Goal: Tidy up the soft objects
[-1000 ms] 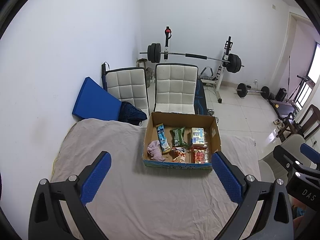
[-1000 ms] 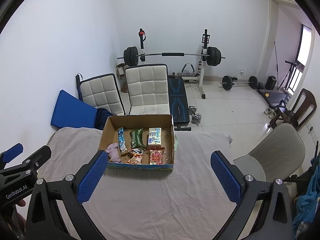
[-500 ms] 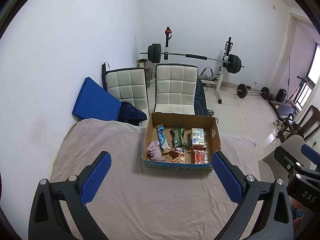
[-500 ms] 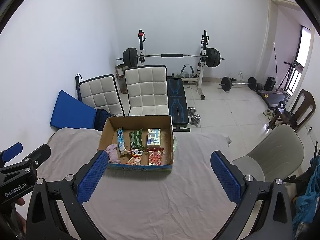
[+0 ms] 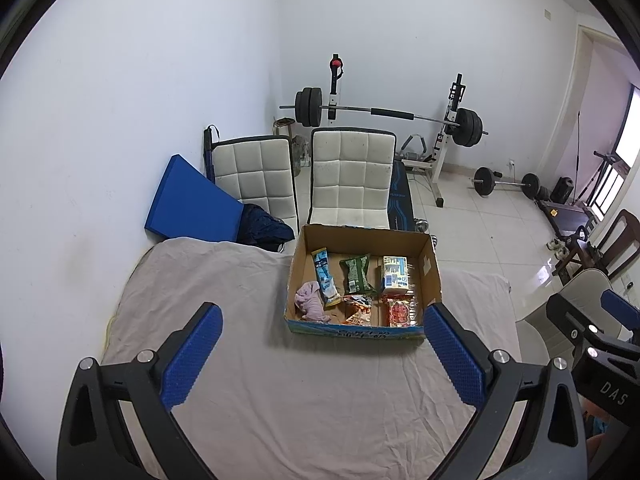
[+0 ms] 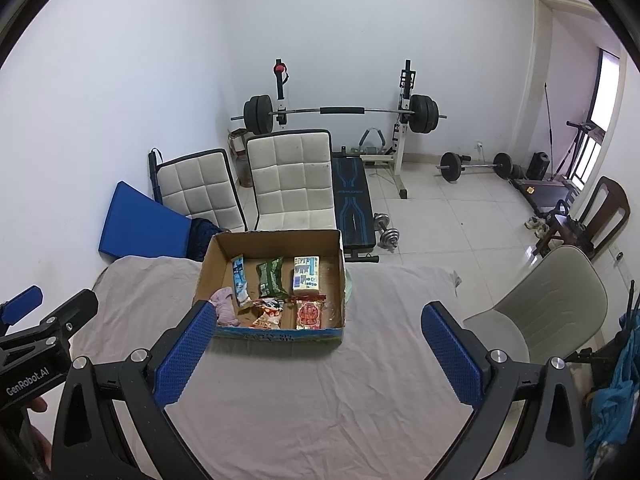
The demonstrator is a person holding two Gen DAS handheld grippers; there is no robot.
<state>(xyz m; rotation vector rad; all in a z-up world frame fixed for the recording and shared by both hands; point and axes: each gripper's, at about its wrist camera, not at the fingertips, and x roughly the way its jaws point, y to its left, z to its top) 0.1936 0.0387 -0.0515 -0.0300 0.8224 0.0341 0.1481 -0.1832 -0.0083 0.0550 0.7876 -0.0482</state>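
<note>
An open cardboard box (image 5: pixel 431 276) (image 6: pixel 208 264) stands at the far side of a table covered with a beige cloth (image 5: pixel 304 392) (image 6: pixel 312 400). In it lie a pink soft toy (image 5: pixel 309 301) (image 6: pixel 225 304), a blue packet (image 5: pixel 325 276), a green bag (image 5: pixel 355 274) (image 6: pixel 270 277), a white-blue pack (image 5: pixel 394 275) (image 6: pixel 306 275) and red snack packets (image 5: pixel 400 312) (image 6: pixel 309 314). My left gripper (image 5: pixel 322 356) and right gripper (image 6: pixel 316 354) are open and empty, held above the cloth in front of the box.
Two white padded chairs (image 5: pixel 350 176) (image 5: pixel 256 178) stand behind the table, with a blue mat (image 5: pixel 188 204) against the wall. A barbell rack (image 5: pixel 384 114) is at the back. A beige chair (image 6: pixel 548 300) stands at the table's right.
The right gripper has drifted slightly, so the box sits a touch lower in its view. The left gripper has not visibly moved. Both stay open.
</note>
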